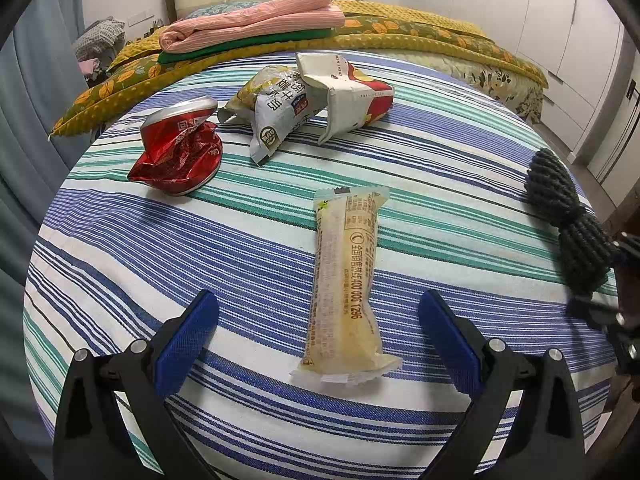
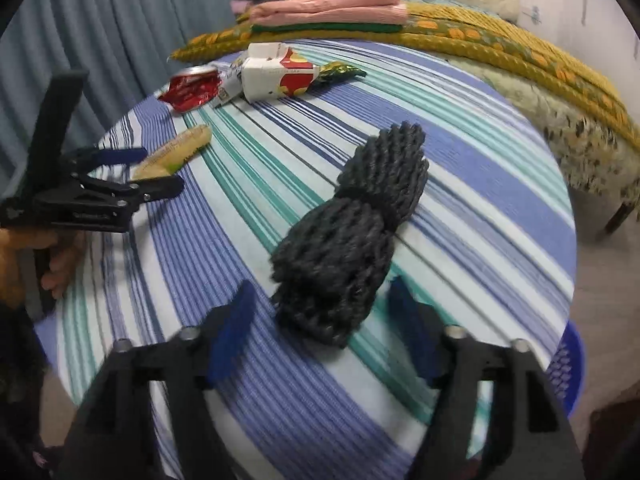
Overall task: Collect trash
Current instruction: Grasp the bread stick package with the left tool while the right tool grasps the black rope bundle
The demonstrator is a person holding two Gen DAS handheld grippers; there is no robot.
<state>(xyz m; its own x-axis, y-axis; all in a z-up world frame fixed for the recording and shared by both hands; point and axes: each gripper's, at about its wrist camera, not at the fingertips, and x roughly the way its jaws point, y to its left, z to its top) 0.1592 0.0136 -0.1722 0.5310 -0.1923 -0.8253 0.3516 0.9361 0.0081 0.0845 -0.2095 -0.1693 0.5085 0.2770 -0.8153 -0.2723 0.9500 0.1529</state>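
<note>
A yellow snack wrapper (image 1: 346,280) lies lengthwise on the striped round table (image 1: 120,248), between the fingers of my open left gripper (image 1: 320,312). Further back lie a crushed red can (image 1: 178,150), a grey-white snack bag (image 1: 276,108) and a crumpled red-white carton (image 1: 352,92). A black foam net bundle (image 1: 572,220) lies at the right. In the right wrist view my open right gripper (image 2: 324,300) straddles the near end of that black bundle (image 2: 352,232). The left gripper (image 2: 156,172) shows at the left, around the yellow wrapper (image 2: 176,152).
Behind the table is a bed with a yellow quilt (image 1: 400,36) and folded pink and green cloths (image 1: 248,24). Grey curtains (image 2: 120,20) hang at the left. A blue basket (image 2: 570,364) stands on the floor below the table's right edge.
</note>
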